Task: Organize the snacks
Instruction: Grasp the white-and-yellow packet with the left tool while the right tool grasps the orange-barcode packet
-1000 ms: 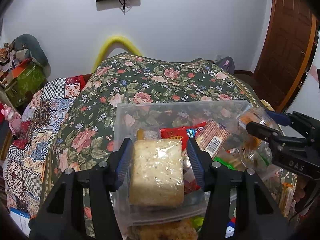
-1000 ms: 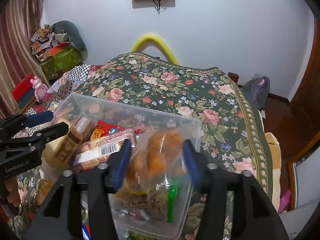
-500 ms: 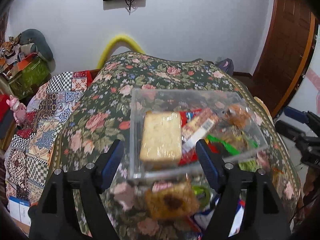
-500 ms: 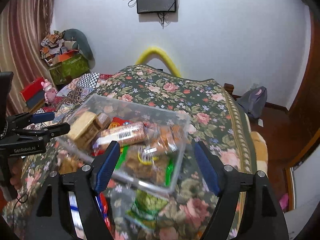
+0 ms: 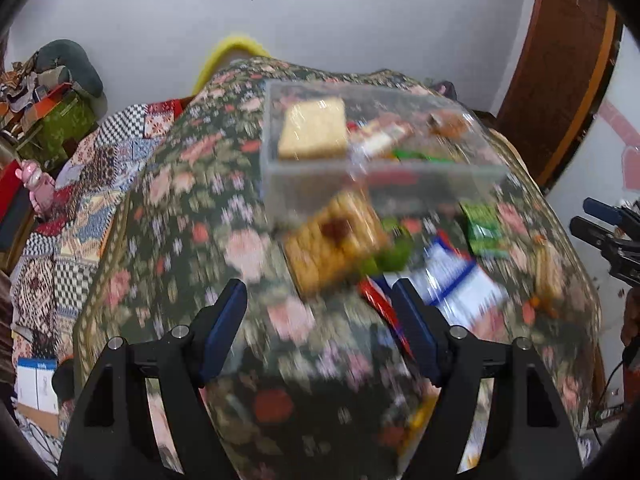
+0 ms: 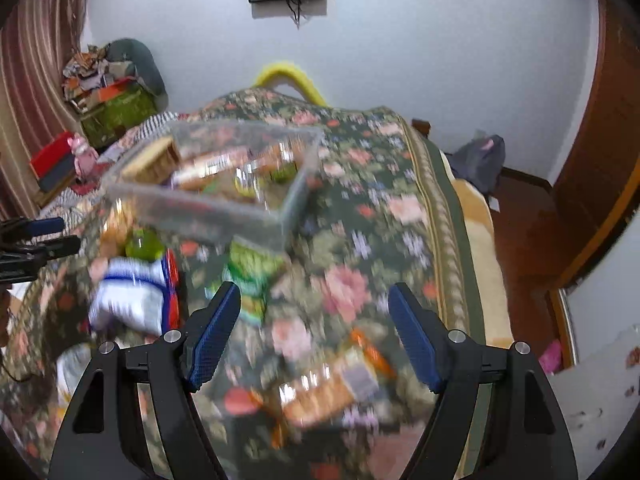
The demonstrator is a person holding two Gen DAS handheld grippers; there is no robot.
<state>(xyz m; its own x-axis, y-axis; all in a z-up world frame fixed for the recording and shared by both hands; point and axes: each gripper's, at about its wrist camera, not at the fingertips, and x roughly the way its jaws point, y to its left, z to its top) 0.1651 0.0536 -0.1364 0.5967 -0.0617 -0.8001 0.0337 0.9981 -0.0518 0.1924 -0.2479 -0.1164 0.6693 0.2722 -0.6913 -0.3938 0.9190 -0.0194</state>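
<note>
The clear box (image 5: 380,172) of snacks sits on the floral bed (image 5: 192,216), well ahead of both grippers. Loose packets (image 5: 340,240) lie between box and jaws. The left gripper (image 5: 320,328) and right gripper (image 6: 314,332) are spread, nothing between them.

The left gripper (image 5: 318,322) points steeply downward, its two blue-padded fingers (image 5: 224,330) spread wide with nothing between them and nothing touching the pads. The right gripper (image 6: 314,326) is angled downward as well, a little less steeply, and its blue pads (image 6: 414,338) also stand wide apart and bare. Each gripper shows at the edge of the other's wrist view, the right one at the far right edge and the left one at the far left edge, so the two are held well apart, side by side
</note>
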